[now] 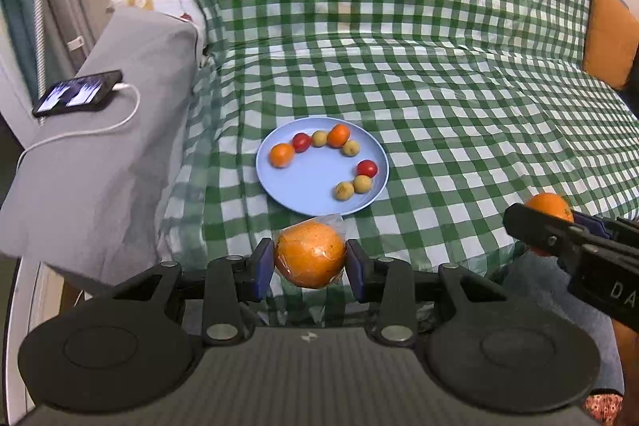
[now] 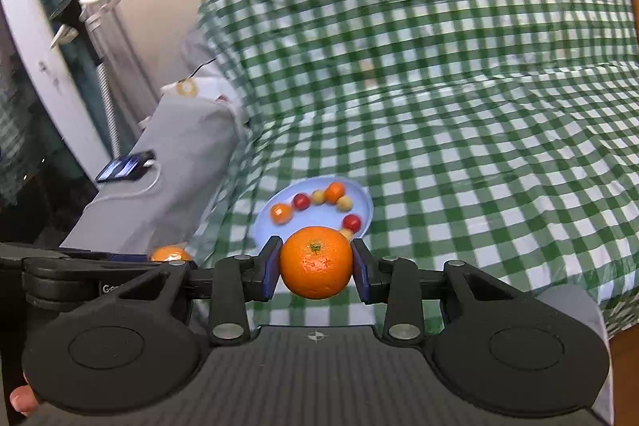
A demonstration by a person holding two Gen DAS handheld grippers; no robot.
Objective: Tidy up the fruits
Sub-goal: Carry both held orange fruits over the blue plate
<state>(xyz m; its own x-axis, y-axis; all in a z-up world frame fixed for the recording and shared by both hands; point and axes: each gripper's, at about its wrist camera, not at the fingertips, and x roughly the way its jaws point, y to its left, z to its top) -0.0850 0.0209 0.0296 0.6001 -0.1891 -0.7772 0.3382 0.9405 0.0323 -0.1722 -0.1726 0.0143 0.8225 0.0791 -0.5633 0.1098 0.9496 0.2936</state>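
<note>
My left gripper [image 1: 310,258] is shut on a plastic-wrapped orange [image 1: 310,253], held in the air just in front of the blue plate [image 1: 303,186]. On the plate lie several small fruits: two small oranges [image 1: 281,155], two red ones [image 1: 366,168] and some yellow-brown ones [image 1: 344,190]. My right gripper [image 2: 316,262] is shut on a bare orange [image 2: 316,262] with its green stem end facing me, above the near edge of the same plate [image 2: 315,218]. In the left wrist view the right gripper [image 1: 559,230] with its orange [image 1: 548,206] shows at the right.
A green-and-white checked cloth [image 1: 439,86] covers the sofa seat and back. A grey armrest [image 1: 120,146] at the left carries a phone [image 1: 78,92] on a white cable. An orange cushion [image 1: 609,38] sits at the far right. A thumb [image 2: 20,400] shows bottom left.
</note>
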